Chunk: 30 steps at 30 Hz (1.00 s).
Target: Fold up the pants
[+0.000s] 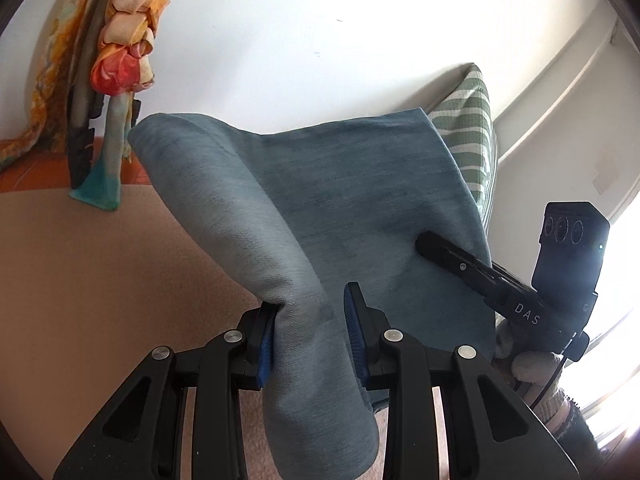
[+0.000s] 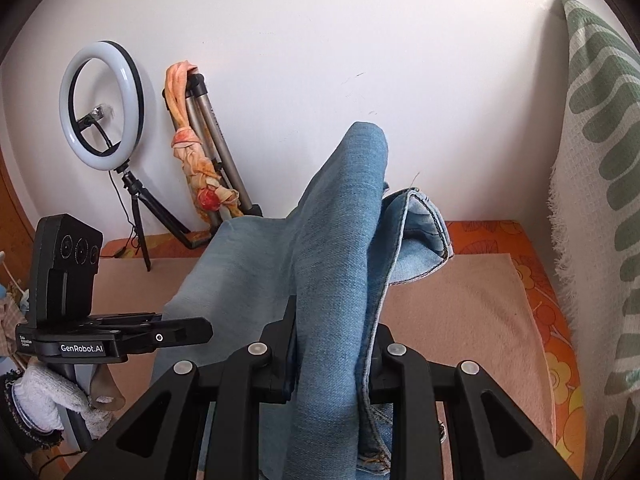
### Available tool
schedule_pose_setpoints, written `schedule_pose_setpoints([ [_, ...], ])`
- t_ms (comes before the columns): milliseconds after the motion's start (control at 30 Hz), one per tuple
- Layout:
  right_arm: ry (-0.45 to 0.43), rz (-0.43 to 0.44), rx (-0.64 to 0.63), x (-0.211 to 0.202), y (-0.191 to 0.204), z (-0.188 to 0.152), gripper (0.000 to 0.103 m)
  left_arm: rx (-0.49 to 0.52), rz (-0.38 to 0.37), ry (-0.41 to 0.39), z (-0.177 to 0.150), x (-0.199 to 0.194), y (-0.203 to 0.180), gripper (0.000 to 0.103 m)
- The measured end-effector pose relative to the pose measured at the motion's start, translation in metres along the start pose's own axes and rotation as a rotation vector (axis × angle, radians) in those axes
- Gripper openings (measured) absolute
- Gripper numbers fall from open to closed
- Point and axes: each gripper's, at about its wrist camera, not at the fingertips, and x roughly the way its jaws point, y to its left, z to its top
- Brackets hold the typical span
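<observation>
Left gripper [image 1: 310, 332] and right gripper [image 2: 332, 354] each pinch a fold of the blue jeans [image 1: 340, 200], lifted above the peach-covered bed [image 2: 460, 300]. A ring light [image 2: 102, 110] stands by the wall.

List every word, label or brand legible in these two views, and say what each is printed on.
"DAS": on the arm of the right gripper, seen from the left wrist.
"GenRobot.AI": white label on the side of the left gripper, seen from the right wrist.
Small white print at that label's left end: too small to read.
Nothing readable on the jeans.
</observation>
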Motion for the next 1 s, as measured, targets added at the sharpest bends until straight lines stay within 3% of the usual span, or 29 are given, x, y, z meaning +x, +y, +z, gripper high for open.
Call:
schedule_pose_setpoints([
  [267, 0.015, -0.018, 0.006, 0.043, -0.017, 0.010, 0.023, 0.001, 0.040, 0.018, 0.025, 0.036, 0.016, 0.028],
  [467, 0.088, -0.090, -0.014, 0.076, -0.035, 0.009, 0.025, 0.014, 0.150, 0.054, 0.022, 0.053, 0.034, 0.028],
  [667, 0.148, -0.272, 0.047, 0.085, -0.058, 0.005, 0.047, 0.060, 0.243, 0.077, 0.017, 0.048, 0.032, 0.031],
  [867, 0.114, -0.290, 0.103, 0.062, -0.060, -0.005, 0.065, 0.075, 0.262, 0.074, 0.011, 0.029, 0.026, 0.031],
  [1000, 0.103, -0.290, 0.084, 0.046, -0.041, -0.005, 0.071, 0.094, 0.258, 0.054, 0.002, 0.007, 0.019, 0.032],
])
